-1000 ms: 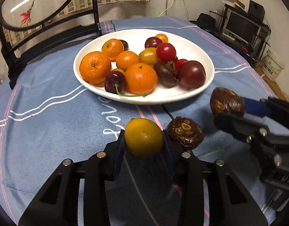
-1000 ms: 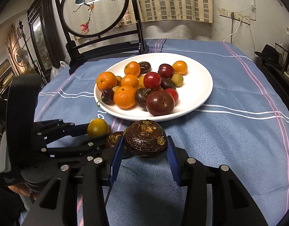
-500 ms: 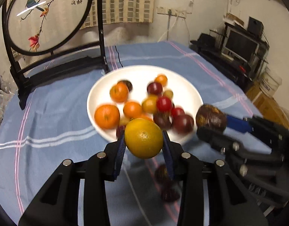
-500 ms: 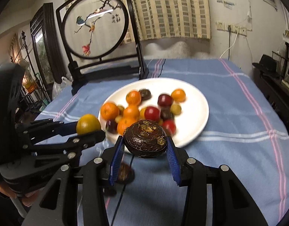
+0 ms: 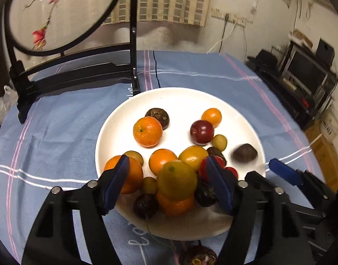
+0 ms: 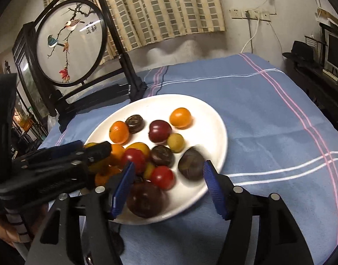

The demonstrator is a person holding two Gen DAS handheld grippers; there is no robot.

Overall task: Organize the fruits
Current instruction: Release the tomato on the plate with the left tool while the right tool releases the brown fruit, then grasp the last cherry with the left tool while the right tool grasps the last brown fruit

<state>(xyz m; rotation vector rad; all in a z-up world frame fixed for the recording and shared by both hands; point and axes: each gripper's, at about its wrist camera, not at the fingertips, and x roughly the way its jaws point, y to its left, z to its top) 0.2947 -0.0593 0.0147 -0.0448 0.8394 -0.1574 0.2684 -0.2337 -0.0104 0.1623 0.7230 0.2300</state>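
A white plate [image 5: 173,97] on the blue cloth holds oranges, red plums, small yellow fruits and dark brown fruits. My left gripper [image 5: 169,185] is open above the plate's near side; a yellow-orange fruit [image 5: 176,180], blurred, sits between its fingers on the pile. My right gripper [image 6: 169,187] is open over the plate [image 6: 191,101]; a blurred dark brown fruit [image 6: 191,163] lies on the plate just ahead of it, also in the left view [image 5: 244,152]. One more dark fruit [image 5: 198,256] lies on the cloth below the plate.
A black-framed round embroidered screen [image 6: 69,42] stands on the table behind the plate, also in the left wrist view [image 5: 58,15]. A striped curtain hangs behind. Dark shelves with a monitor [image 5: 305,72] stand to the right of the table.
Both grippers have opened and let go of their fruits over the plate. The yellow-orange fruit and the dark brown fruit now rest on the plate. Both grippers moved forward over it.
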